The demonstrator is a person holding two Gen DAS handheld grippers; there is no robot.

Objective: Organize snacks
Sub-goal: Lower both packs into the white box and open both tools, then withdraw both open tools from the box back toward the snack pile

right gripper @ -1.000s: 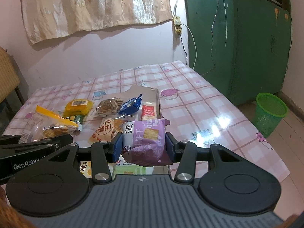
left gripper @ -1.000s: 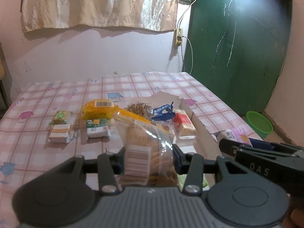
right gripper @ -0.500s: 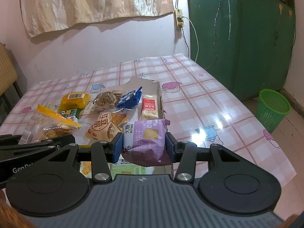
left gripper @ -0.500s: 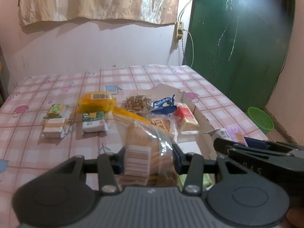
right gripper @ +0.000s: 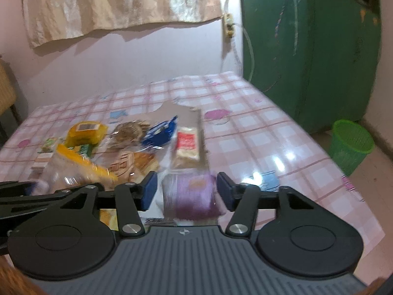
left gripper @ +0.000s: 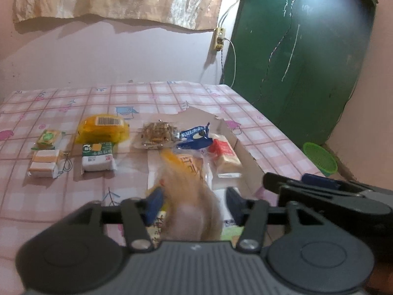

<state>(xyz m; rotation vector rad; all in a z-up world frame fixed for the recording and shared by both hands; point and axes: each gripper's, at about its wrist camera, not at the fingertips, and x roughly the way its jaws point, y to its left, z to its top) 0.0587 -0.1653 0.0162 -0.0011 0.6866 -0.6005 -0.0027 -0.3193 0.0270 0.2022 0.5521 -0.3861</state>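
We inspect the table (left gripper: 258, 125) first, as the largest item: its pink checked cloth carries both the sorted and the unsorted stock.

The cardboard box (left gripper: 248, 156), low-walled and torn along its far flap, lies near the table's right side and serves as the collection point. We count at least 4 packets already inside it: a clear packet of brown snacks (left gripper: 157, 134), a blue wrapper (left gripper: 195, 139), a red-and-white packet (left gripper: 224, 156) and an orange-printed packet (left gripper: 191, 166). More printed wrappers show at the box's near end, too hidden to count.

The clear biscuit bag (left gripper: 190, 211) sits blurred between the pads of the left gripper (left gripper: 194, 202), over the near end of the box. The jaws are opening and the pads stand clear of it; we judge it released and dropping in.

The purple packet (right gripper: 191, 196) is likewise blurred between the widening jaws of the right gripper (right gripper: 186, 189), free of both pads, over the box's near right part.

Outstanding: 4 items rest on the cloth left of the box, namely the yellow packet (left gripper: 103, 129), a green-and-white packet (left gripper: 98, 159), an orange-banded white packet (left gripper: 44, 163) and a small green packet (left gripper: 50, 139).

We judge the task well past halfway, with 4 pickups remaining.
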